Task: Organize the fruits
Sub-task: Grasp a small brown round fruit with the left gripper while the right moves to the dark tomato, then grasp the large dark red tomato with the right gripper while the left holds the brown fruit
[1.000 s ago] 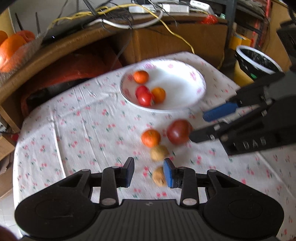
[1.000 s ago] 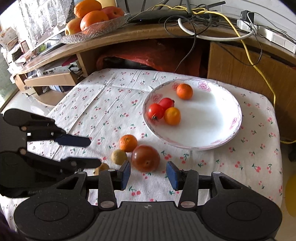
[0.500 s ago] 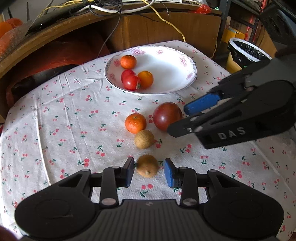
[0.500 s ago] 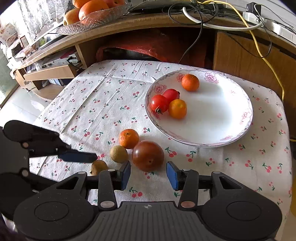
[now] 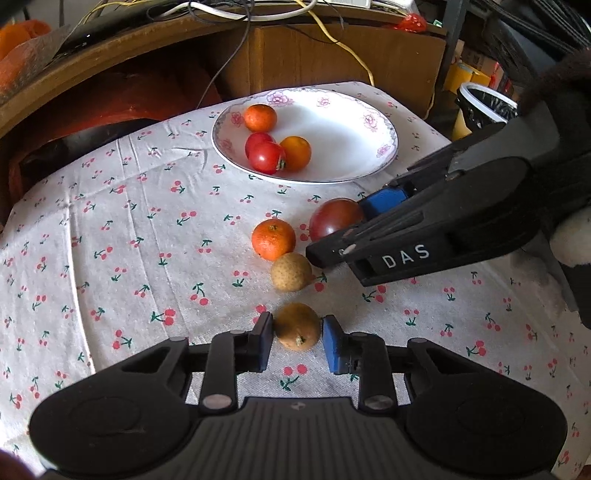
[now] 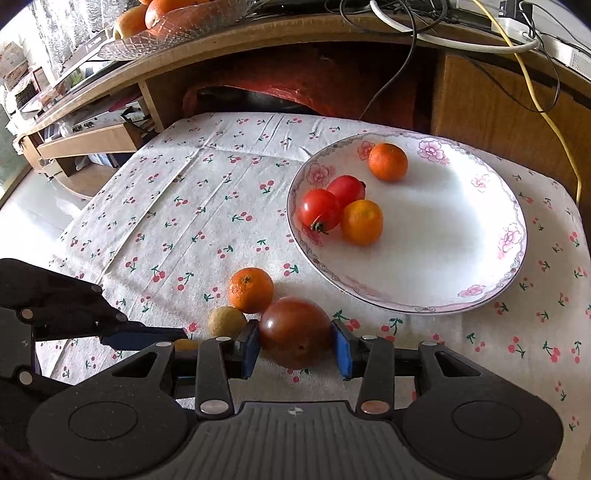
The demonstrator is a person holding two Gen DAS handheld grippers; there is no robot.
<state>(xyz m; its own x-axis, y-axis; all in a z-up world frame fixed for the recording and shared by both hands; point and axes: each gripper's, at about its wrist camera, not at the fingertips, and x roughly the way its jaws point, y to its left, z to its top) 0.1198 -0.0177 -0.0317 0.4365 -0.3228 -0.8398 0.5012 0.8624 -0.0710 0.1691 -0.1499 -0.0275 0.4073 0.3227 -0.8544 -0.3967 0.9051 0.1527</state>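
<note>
On the cherry-print cloth a small brown fruit (image 5: pixel 295 325) lies between the pads of my left gripper (image 5: pixel 297 332), which is open with narrow gaps on both sides. My right gripper (image 6: pixel 295 339) is open astride a dark red tomato (image 6: pixel 293 328), its pads right against the skin. Beside the tomato rest a mandarin (image 6: pixel 250 290) and a pale round fruit (image 6: pixel 227 321). The white flowered plate (image 6: pixel 443 240) holds a mandarin, two red tomatoes and an orange tomato. In the left wrist view the right gripper (image 5: pixel 351 229) comes in from the right around the tomato (image 5: pixel 332 221).
A wooden desk with cables curves behind the table. A glass bowl of oranges (image 6: pixel 177 18) sits on it at the left. A cardboard box (image 5: pixel 332 55) and a lined bin (image 5: pixel 484 103) stand past the table's far right edge.
Both grippers moved forward and down. The left one now straddles the brown fruit and its fingers have narrowed. The right one has slid around the dark tomato.
</note>
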